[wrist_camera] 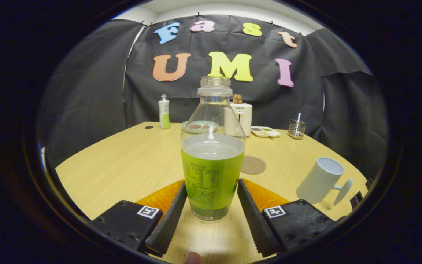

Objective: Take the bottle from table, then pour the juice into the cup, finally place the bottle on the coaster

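Gripping the bottle (213, 161) from either side, my tool (212, 196) stands partly closed, its two fingers (169, 216) angled inward so that their front edges press against the lower part of the green label. Both fingers meet the bottle's sides, one on my left and one on my right, and the bottle sits squarely between them. The bottle is upright and uncapped, its clear neck open at the top and its greenish juice reaching a little above the label. Its base appears level with the pale wooden counter (123, 165), though I cannot tell whether it rests there or is lifted just clear.

Just beyond the bottle, to my right, lies the round brown coaster (253, 165), flat on the counter and bare. Farther right, near the counter's edge and well apart from the coaster, is the white cup (321, 179), its handle turned outward to the right.

At the far side of the counter, against the dark cloth wall, stand a small white and green bottle (164, 111), a shallow dish (198, 127) partly hidden behind my bottle, a white toaster (241, 118), a divided tray (266, 131) and a small wire holder (296, 128).

A fingertip (195, 258) shows at the near end, between the bases of the fingers.
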The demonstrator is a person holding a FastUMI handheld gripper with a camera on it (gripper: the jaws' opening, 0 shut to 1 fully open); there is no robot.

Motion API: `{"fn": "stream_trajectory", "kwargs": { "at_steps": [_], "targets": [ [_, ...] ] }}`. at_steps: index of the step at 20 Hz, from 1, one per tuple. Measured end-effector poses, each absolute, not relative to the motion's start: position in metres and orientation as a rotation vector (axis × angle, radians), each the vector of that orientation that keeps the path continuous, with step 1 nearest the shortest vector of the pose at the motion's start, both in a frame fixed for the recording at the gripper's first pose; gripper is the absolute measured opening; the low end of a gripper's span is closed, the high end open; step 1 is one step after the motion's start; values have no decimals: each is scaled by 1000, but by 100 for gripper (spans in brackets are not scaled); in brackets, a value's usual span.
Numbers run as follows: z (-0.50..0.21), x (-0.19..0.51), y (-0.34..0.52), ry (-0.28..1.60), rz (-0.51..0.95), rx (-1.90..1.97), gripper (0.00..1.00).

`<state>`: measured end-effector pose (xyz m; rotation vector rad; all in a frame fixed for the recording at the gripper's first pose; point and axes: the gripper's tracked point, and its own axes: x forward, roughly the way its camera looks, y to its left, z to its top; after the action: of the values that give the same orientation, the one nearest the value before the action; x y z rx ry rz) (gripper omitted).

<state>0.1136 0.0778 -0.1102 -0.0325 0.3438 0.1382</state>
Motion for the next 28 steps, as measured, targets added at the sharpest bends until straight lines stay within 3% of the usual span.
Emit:
{"fn": "stream_trajectory", "kwargs": {
  "at_steps": [3, 14, 28],
  "targets": [
    [-110, 113, 79, 345, 142, -31, 83],
    [-76, 110, 67, 362, 119, 110, 77],
    [-37, 111, 85, 386, 198, 604, 76]
  ]
}}
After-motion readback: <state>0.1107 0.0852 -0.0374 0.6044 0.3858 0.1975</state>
